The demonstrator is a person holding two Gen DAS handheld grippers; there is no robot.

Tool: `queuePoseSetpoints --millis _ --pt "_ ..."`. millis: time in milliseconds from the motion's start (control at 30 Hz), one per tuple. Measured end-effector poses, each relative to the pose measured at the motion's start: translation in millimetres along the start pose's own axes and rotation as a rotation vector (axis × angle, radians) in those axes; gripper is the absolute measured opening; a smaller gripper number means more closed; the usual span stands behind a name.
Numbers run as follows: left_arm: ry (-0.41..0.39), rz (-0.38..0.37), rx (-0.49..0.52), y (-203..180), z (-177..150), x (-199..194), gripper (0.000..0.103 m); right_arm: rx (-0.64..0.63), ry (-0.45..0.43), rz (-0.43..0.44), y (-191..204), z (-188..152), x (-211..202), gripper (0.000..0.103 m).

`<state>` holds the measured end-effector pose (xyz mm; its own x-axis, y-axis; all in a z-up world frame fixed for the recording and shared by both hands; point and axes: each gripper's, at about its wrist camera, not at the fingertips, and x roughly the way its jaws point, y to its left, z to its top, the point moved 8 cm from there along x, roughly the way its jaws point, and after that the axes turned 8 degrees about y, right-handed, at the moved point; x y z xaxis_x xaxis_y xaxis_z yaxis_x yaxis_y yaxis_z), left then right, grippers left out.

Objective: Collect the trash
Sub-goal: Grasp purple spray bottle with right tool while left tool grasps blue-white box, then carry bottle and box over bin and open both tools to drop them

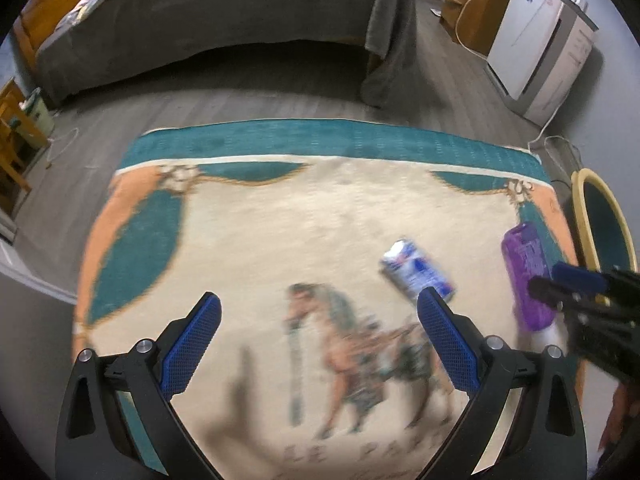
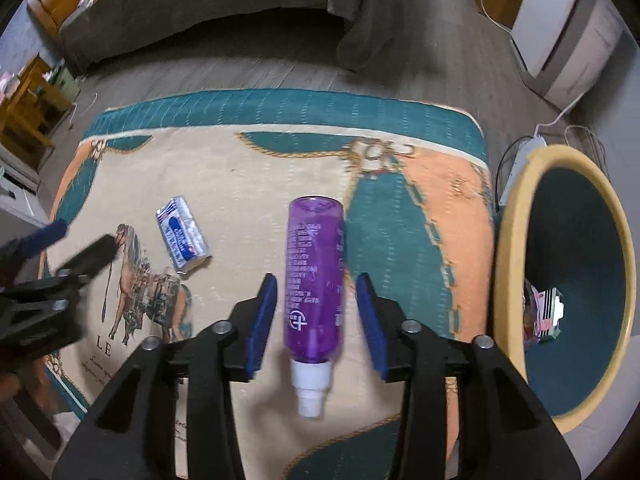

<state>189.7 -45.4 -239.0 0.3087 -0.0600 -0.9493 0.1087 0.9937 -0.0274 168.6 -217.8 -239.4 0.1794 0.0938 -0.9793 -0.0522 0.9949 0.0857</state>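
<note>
Both grippers point steeply down over the rug [image 2: 248, 168]. The right gripper [image 2: 316, 312] straddles the purple bottle [image 2: 314, 272], its blue pads standing apart on either side of the body with a gap showing on each flank, so nothing is clamped. The left gripper [image 1: 318, 340] hangs over the rug's horse picture with its jaws wide apart and empty. The bottle lies flat on the rug, its long axis running away from the right gripper, white nozzle toward the camera and base toward the rug's teal border. Left of the bottle lies a crushed blue-and-white can [image 2: 183, 234], tilted slantwise. Right of the bottle, off the rug's edge, stands a yellow-rimmed bin [image 2: 508, 248] holding some scraps.
</note>
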Motion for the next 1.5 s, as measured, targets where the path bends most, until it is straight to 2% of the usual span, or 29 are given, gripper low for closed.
queuePoseSetpoints --millis 100,167,200,300,333,367,400,500,600,667,733,800,933,967,1000,1033,1100,1167,1367,1500 --pt "-0.017 -0.031 -0.021 -18 5 10 0.096 0.026 0.0 0.027 -9 -3 -3 0.043" --pt "-0.001 -0.047 -0.002 -30 6 21 0.092 0.042 -0.002 0.039 -12 -3 -6 0.043" --pt "0.007 -0.041 0.013 -34 5 25 0.082 0.043 -0.004 0.045 -13 -4 -7 0.043" --pt "0.021 -0.065 0.043 -42 3 35 0.067 0.036 -0.004 0.058 -12 -3 -7 0.044" --pt "0.021 -0.046 0.062 -42 1 36 0.064 0.036 -0.003 0.06 -13 -3 -7 0.046" --pt "0.01 -0.03 0.101 -43 0 35 0.053 0.036 -0.002 0.06 -13 -3 -6 0.046" --pt "0.006 -0.038 0.135 -44 -2 34 0.047 0.036 -0.001 0.059 -13 -3 -5 0.048" --pt "-0.003 -0.041 0.171 -40 -7 32 0.047 0.037 0.003 0.056 -13 -1 -3 0.051" --pt "-0.012 -0.043 0.136 -28 -9 30 0.047 0.037 0.004 0.032 -11 0 1 0.06" --pt "-0.015 -0.069 0.11 -23 -8 30 0.047 0.041 0.004 0.024 -8 2 5 0.062" --pt "-0.014 -0.084 0.105 -22 -7 29 0.049 0.047 0.003 0.024 -5 3 9 0.069" --pt "-0.013 -0.108 0.103 -21 -8 29 0.054 0.046 -0.003 0.028 -3 3 10 0.071" --pt "-0.01 -0.11 0.131 -22 -11 28 0.054 0.045 -0.013 0.021 0 5 11 0.071" --pt "-0.009 -0.106 0.142 -22 -11 28 0.052 0.044 -0.014 0.016 0 5 12 0.069" --pt "-0.01 -0.097 0.154 -22 -12 28 0.046 0.041 -0.011 0.016 1 5 12 0.052" --pt "-0.01 -0.095 0.162 -21 -13 28 0.045 0.035 -0.005 0.016 3 5 14 0.033" --pt "-0.008 -0.109 0.165 -19 -13 26 0.038 0.02 0.012 0.013 6 4 15 0.032" --pt "-0.006 -0.124 0.165 -17 -13 24 0.036 0.016 0.021 0.01 7 3 15 0.032" --pt "-0.017 -0.134 0.18 -17 -15 12 0.015 0.028 -0.004 0.033 4 2 -2 0.032" --pt "0.003 -0.122 0.18 -21 -20 8 0.013 0.025 -0.035 0.035 0 -1 -18 0.032"
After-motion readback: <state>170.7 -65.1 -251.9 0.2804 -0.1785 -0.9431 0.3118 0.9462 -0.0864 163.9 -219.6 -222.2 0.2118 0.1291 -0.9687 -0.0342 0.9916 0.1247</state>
